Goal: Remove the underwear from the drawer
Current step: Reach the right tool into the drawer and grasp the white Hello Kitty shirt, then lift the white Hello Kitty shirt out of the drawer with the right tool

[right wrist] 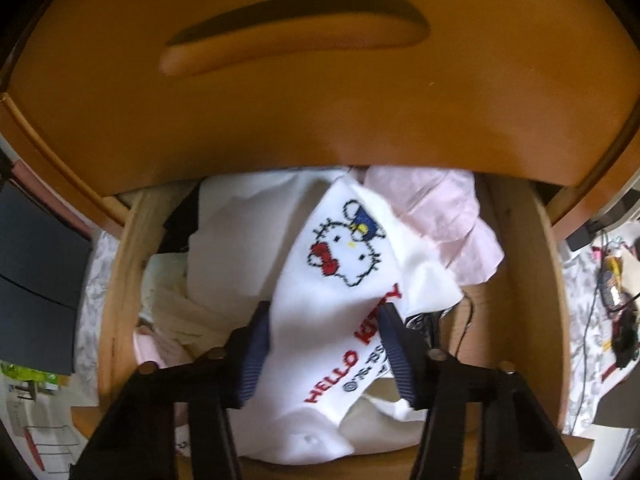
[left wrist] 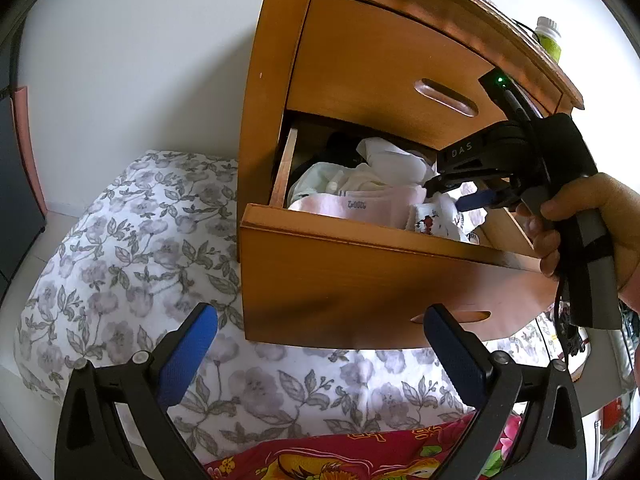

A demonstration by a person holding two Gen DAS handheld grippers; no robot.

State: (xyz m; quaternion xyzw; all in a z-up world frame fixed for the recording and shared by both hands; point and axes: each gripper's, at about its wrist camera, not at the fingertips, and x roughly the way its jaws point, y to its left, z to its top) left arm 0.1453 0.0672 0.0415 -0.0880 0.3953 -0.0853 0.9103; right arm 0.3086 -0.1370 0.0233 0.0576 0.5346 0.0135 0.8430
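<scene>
1. Two grippers at work over one open lower drawer (left wrist: 360,248) of a wooden nightstand (left wrist: 272,80); upper drawer (left wrist: 384,60) shut.
2. Right gripper (right wrist: 324,316), held in a hand (left wrist: 592,232), angled steeply down into the drawer, presumably to reach the top of the pile rather than dig beneath it.
3. Jaws part-way closed, straddling the white Hello Kitty garment (right wrist: 348,264); blue pads (right wrist: 256,352) right against the cloth on both sides, though firm clamping cannot be told, so best read as not yet gripping.
4. No telling for certain whether this printed piece is underwear or a sock; lying uppermost and diagonal across the heap, hence the easiest thing to pinch.
5. Beside it, toward the far right corner, a pink garment (right wrist: 448,216); at left, cream and white folded cloth (right wrist: 180,300); all packed loosely, so likely to drag along if the lift is hasty.
6. Left gripper (left wrist: 320,332) hanging lower, outside the drawer front, jaws wide apart and holding nothing, probably parked clear to leave room.
7. Below, a bed with a grey floral cover (left wrist: 120,240), a likely landing place for the garment.
8. On the nightstand top, a green bottle (left wrist: 550,38), well apart from the action.
</scene>
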